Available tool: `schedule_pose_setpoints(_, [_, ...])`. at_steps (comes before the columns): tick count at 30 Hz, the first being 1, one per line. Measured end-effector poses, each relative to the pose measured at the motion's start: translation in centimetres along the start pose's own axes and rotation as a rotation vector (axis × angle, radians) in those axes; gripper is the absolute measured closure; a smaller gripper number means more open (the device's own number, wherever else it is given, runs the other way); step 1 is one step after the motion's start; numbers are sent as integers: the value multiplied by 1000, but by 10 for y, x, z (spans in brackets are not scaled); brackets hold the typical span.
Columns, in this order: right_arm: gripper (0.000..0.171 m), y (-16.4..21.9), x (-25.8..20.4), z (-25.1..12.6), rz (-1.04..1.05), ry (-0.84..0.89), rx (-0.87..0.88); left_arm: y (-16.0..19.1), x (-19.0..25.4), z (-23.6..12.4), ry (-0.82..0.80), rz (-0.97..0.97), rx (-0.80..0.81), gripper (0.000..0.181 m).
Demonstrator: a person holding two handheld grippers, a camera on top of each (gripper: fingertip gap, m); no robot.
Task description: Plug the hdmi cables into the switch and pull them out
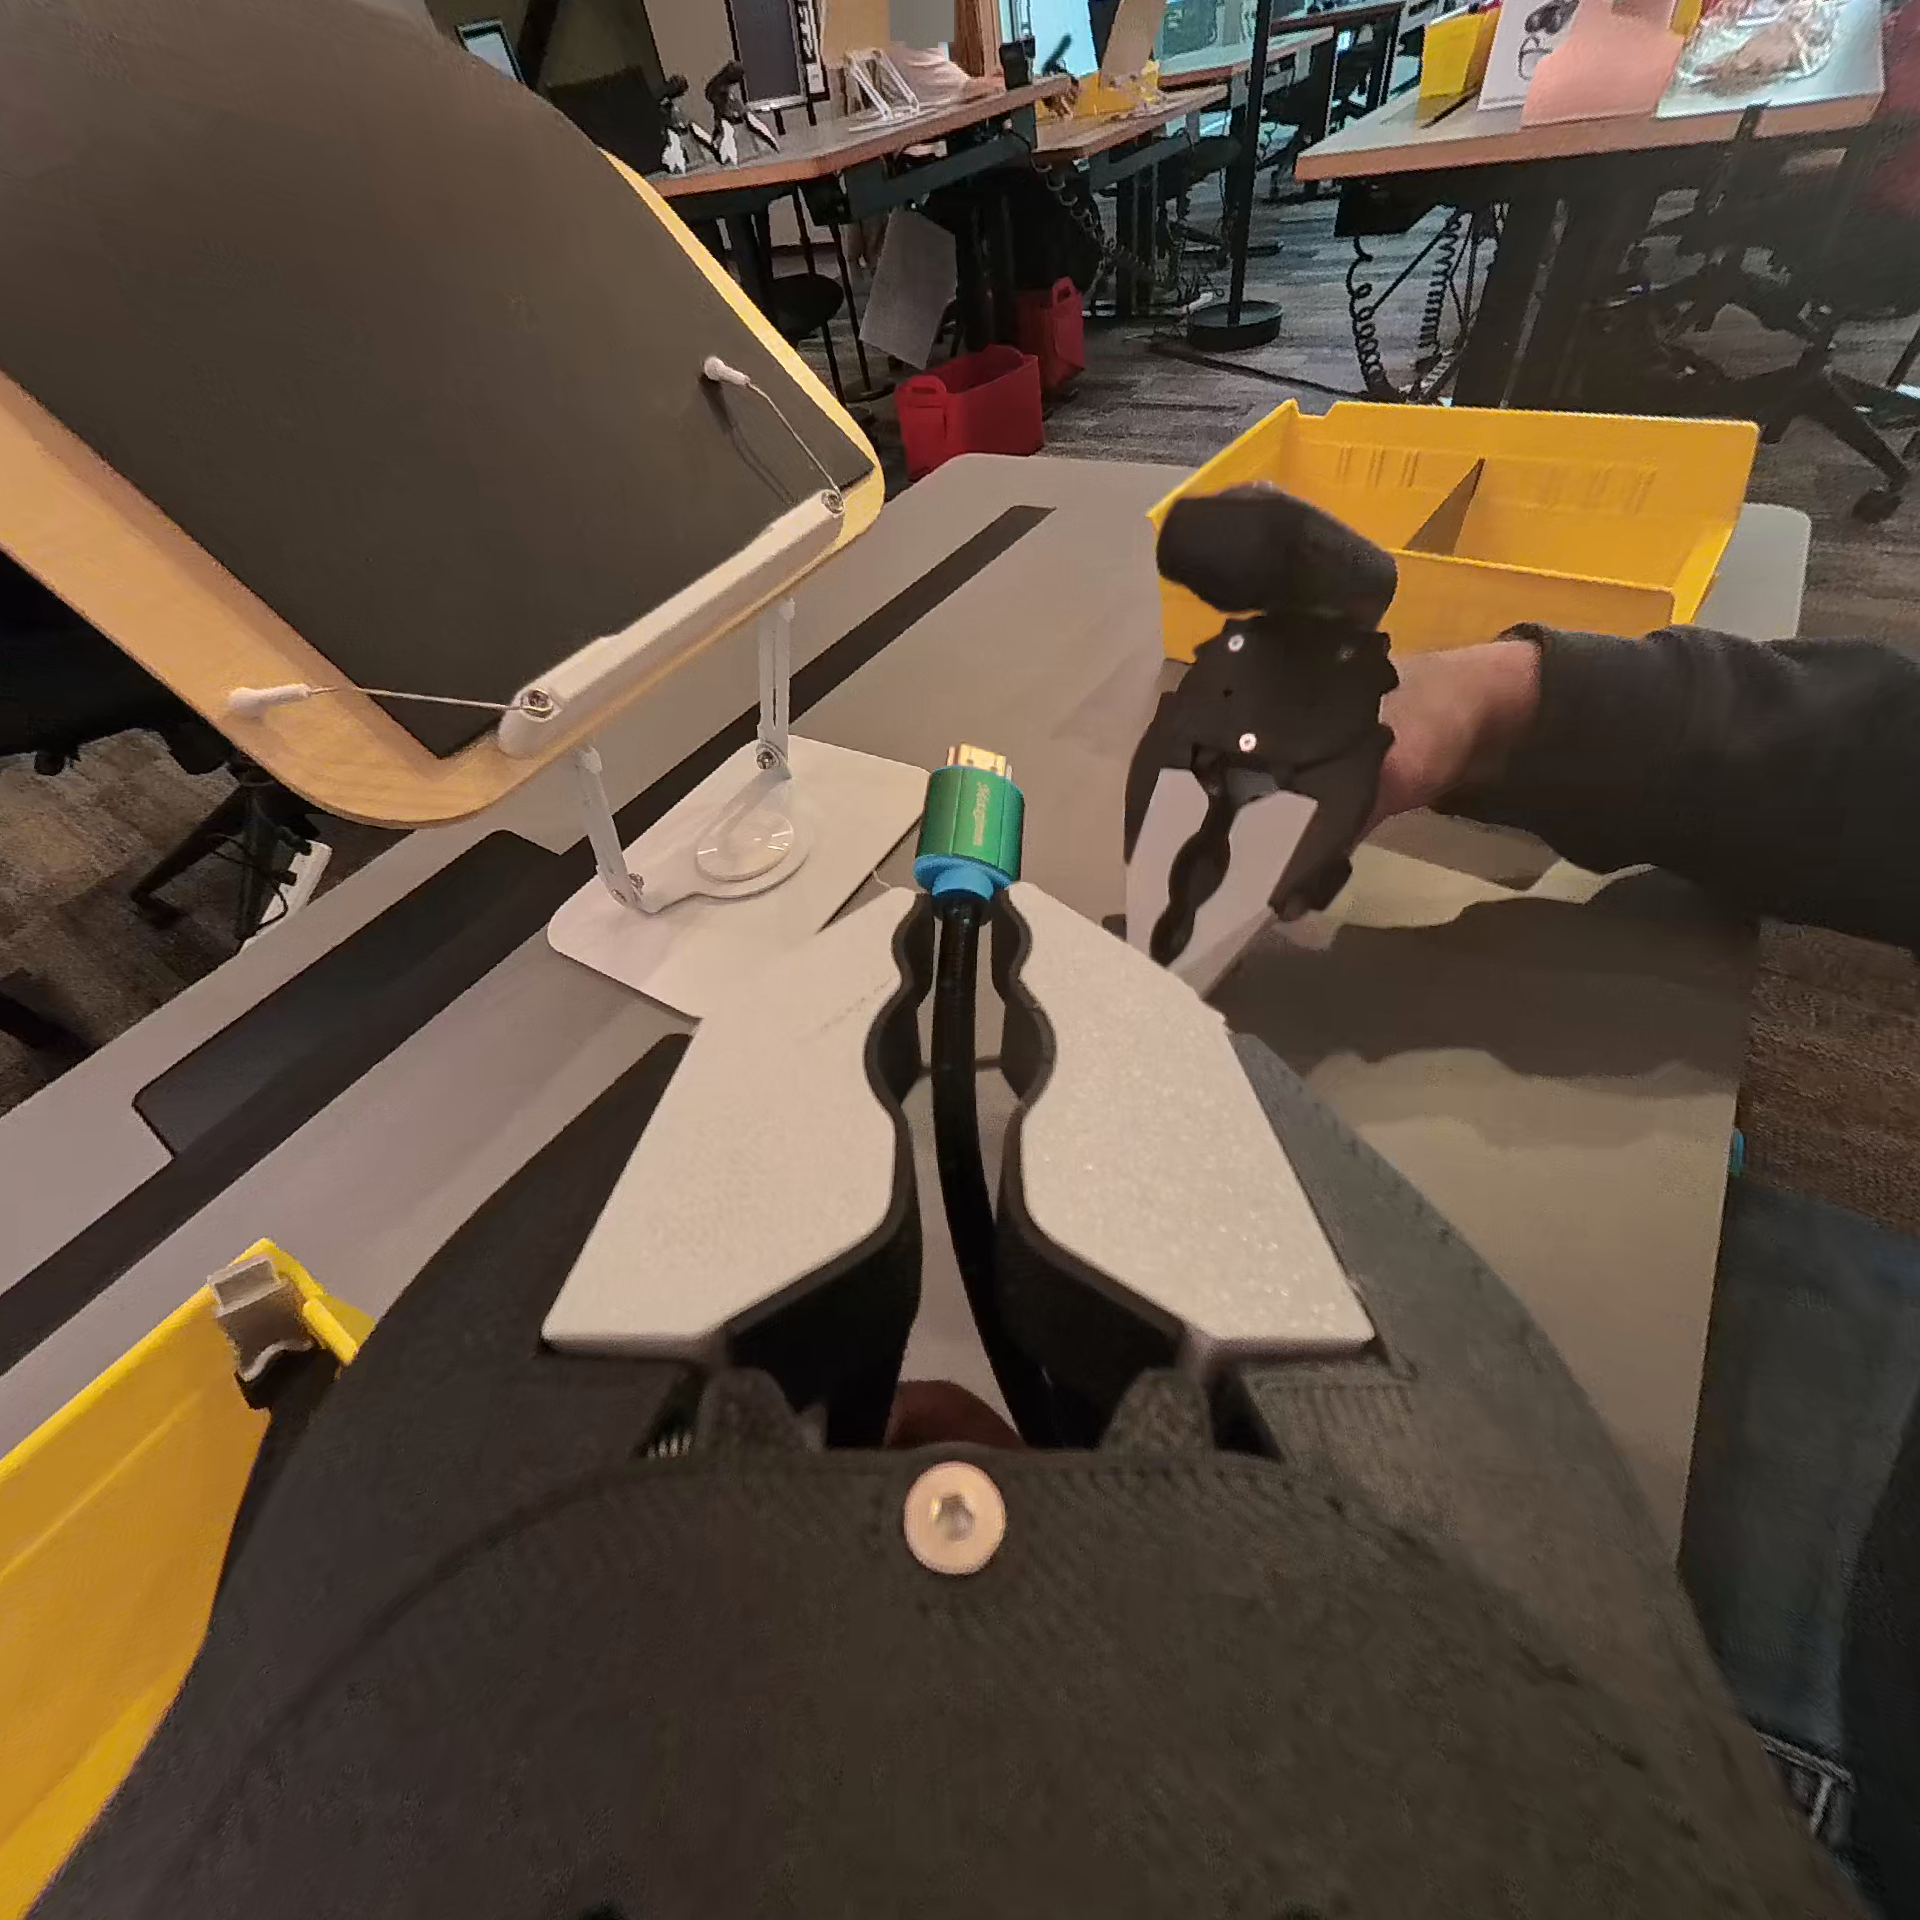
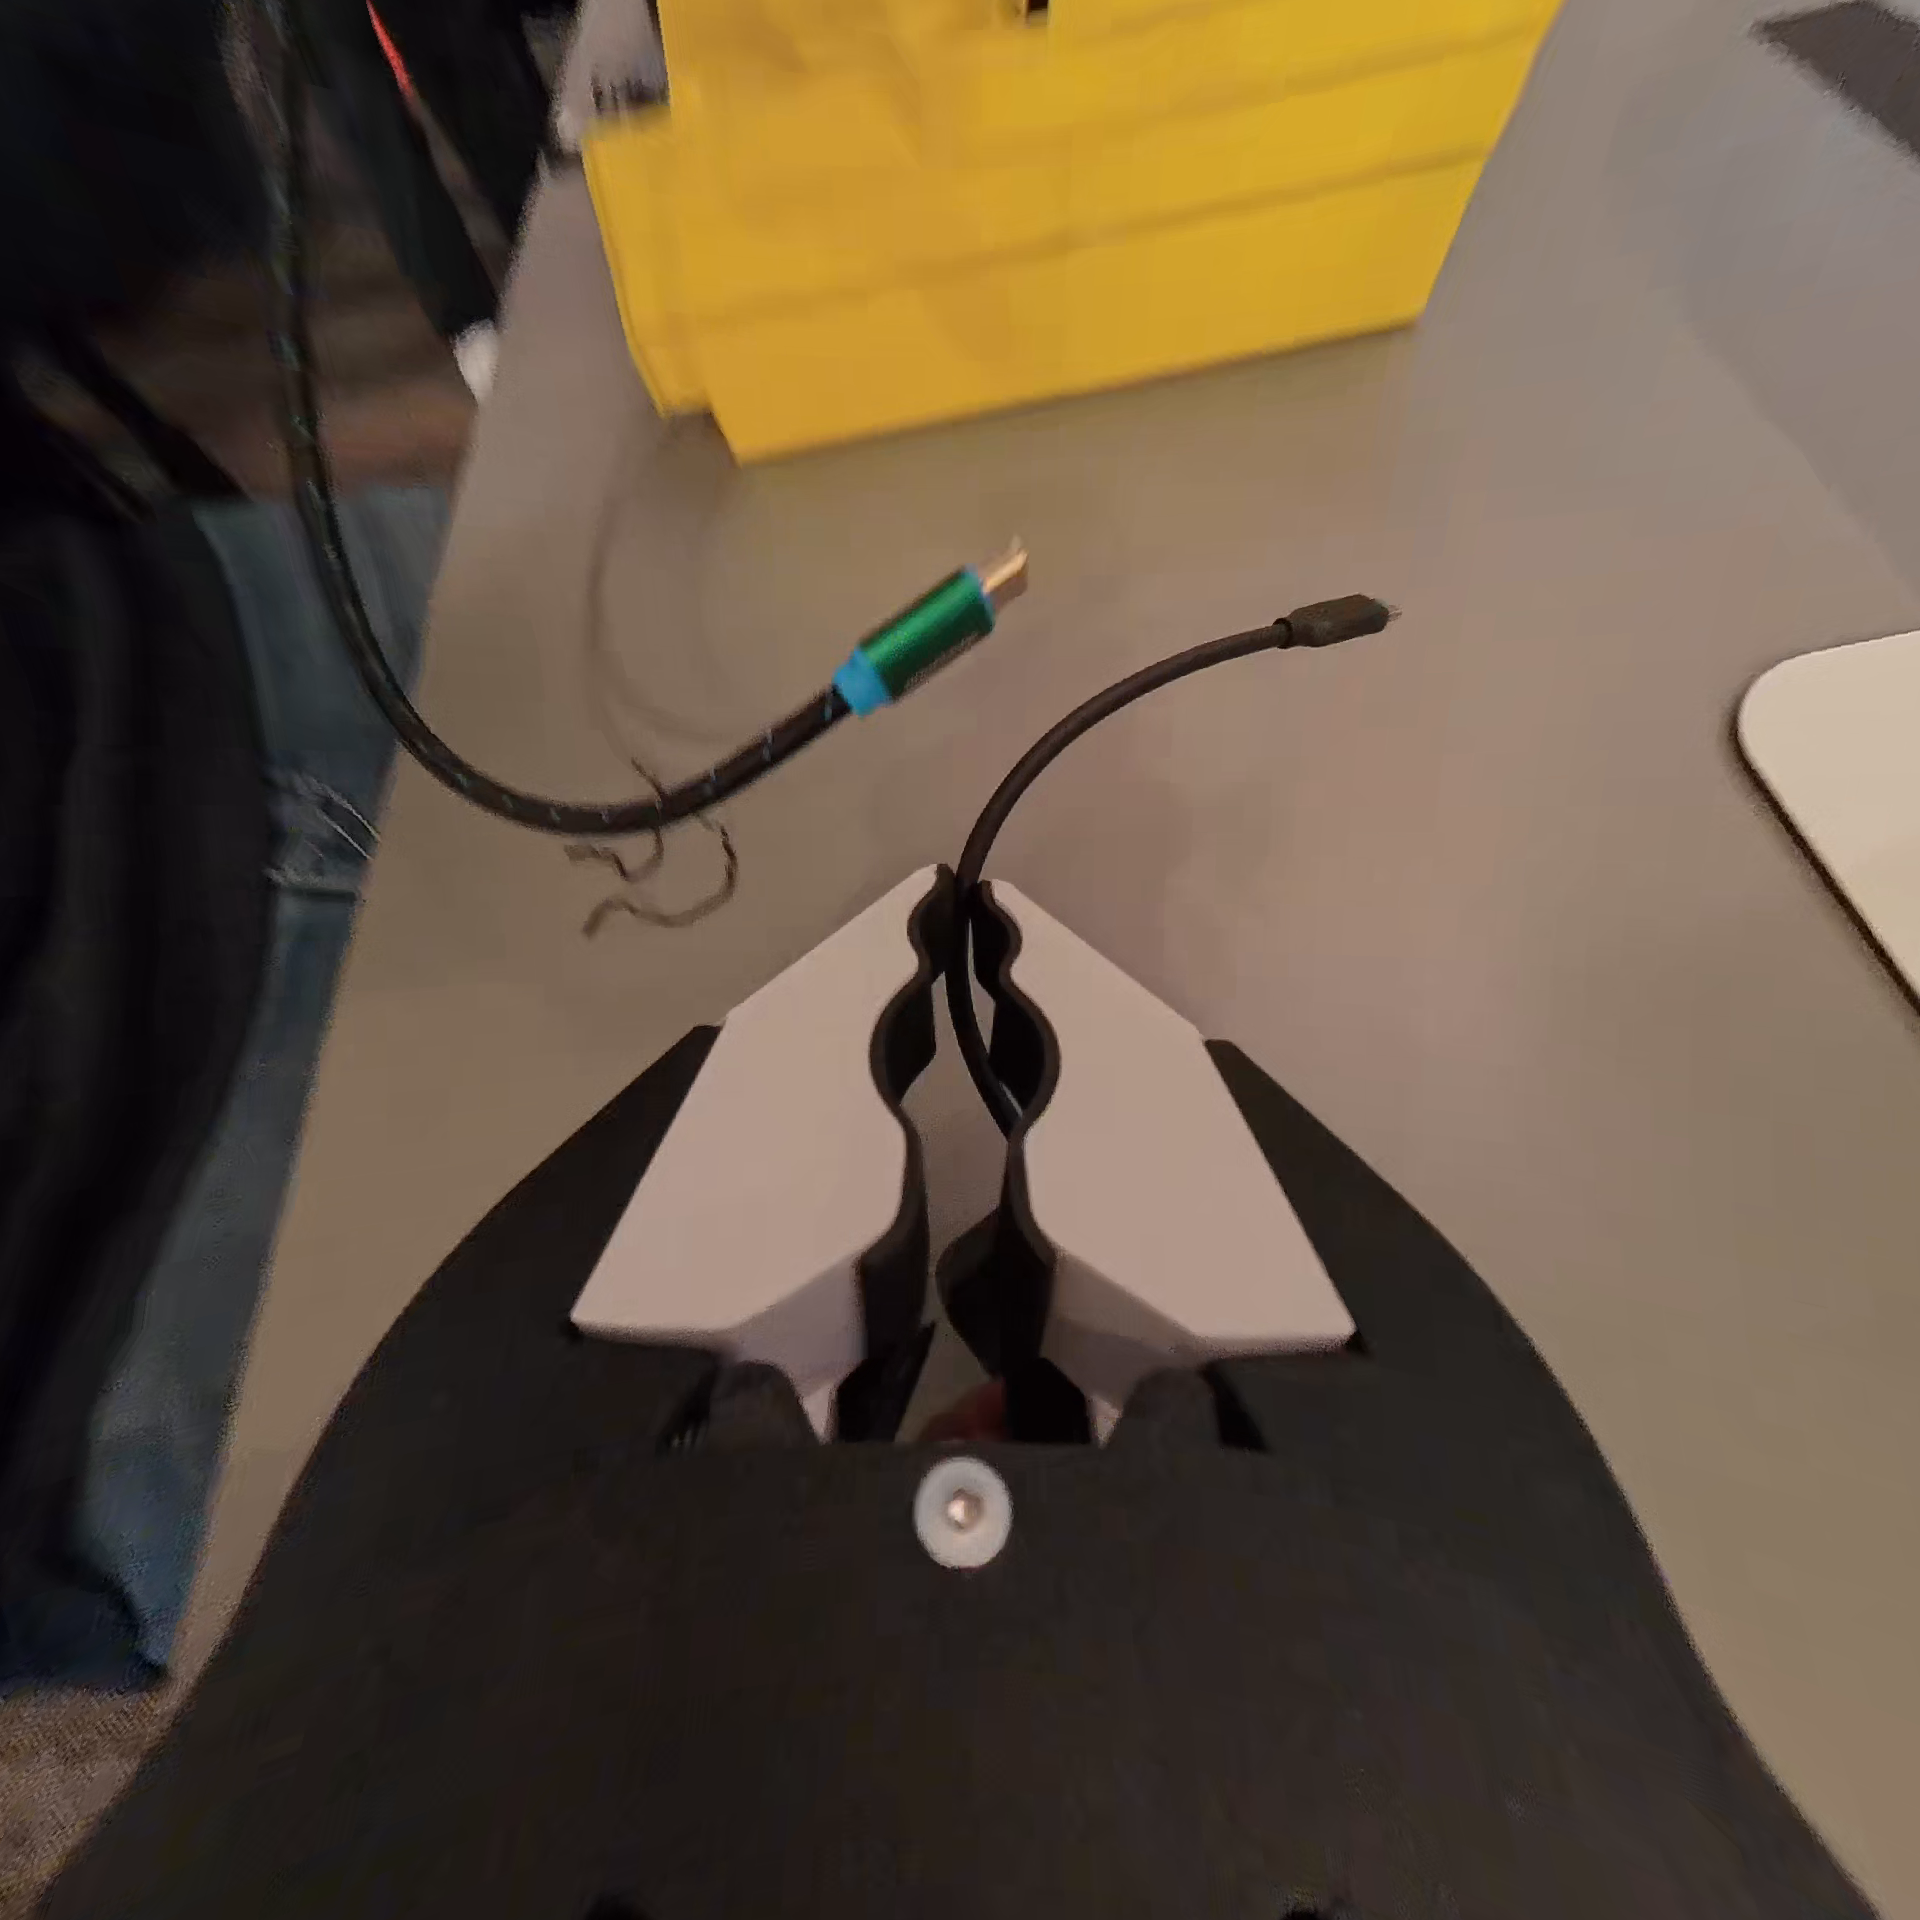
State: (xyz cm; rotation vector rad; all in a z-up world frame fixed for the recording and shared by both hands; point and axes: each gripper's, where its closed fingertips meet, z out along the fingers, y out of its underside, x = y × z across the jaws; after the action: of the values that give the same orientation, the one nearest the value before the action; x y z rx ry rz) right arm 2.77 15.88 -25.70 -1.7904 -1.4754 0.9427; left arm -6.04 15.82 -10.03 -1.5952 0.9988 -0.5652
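Observation:
My left gripper (image 1: 961, 909) is shut on a black braided HDMI cable (image 1: 961, 1091), just behind its green plug (image 1: 971, 821), which points forward above the grey table (image 1: 1039, 644). My right gripper (image 2: 961, 883) is shut on a thin black cable (image 2: 1049, 748) that arcs up to a small black plug (image 2: 1335, 620). It also shows in the left wrist view (image 1: 1190, 961), held by a hand, tips down near the table. Another green HDMI plug (image 2: 925, 639) on a frayed braided cable (image 2: 499, 790) is to its left. No switch is in view.
A tilted black board on a white stand (image 1: 717, 883) is at the left, and its white base plate shows at the right edge (image 2: 1849, 790). Yellow bins stand at the back right (image 1: 1507, 530), the near left (image 1: 104, 1538) and ahead of the right gripper (image 2: 1039, 229). A person's legs border the table. The tips of one gripper are about 20 cm away from the tips of the other.

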Motion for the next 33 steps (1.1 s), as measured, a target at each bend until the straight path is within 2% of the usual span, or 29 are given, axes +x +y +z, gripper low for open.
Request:
schedule_pose_setpoints(5, [171, -49, -4, -40, 222, -125, 304, -2, -2, -2, -5, -2, 7, 172])
schedule_pose_setpoints(7, [171, -56, -1, -54, 285, -149, 385, -2, -1, -2, -4, 0, 4, 171])
schedule_pose_setpoints(14, [171, 1, 32, -63, 443, -73, 366, -1, 2, 1, 7, 0, 1, 172])
schedule_pose_setpoints(18, [171, 33, 49, -66, 498, -5, 284, 0, 4, 2, 9, 1, -3, 172])
schedule_pose_setpoints(21, [170, 56, 67, -66, 485, 135, 169, 1, 5, 3, 10, 1, -7, 172])
schedule_pose_setpoints(25, [131, 77, 81, -76, 347, 428, -70, 3, 5, 4, 10, -1, -15, 172])
schedule_pose_setpoints(26, [129, 74, 77, -78, 307, 473, -105, 4, 4, 4, 10, -1, -17, 172])
schedule_pose_setpoints(28, [123, 57, 52, -68, 252, 459, -108, 5, 3, 5, 9, -2, -18, 172])
schedule_pose_setpoints(30, [108, 43, 23, -45, 229, 403, -103, 5, 3, 5, 9, -3, -18, 172])
schedule_pose_setpoints(33, [91, 44, 3, -8, 164, 434, -169, 5, 3, 5, 11, -3, -18, 171])
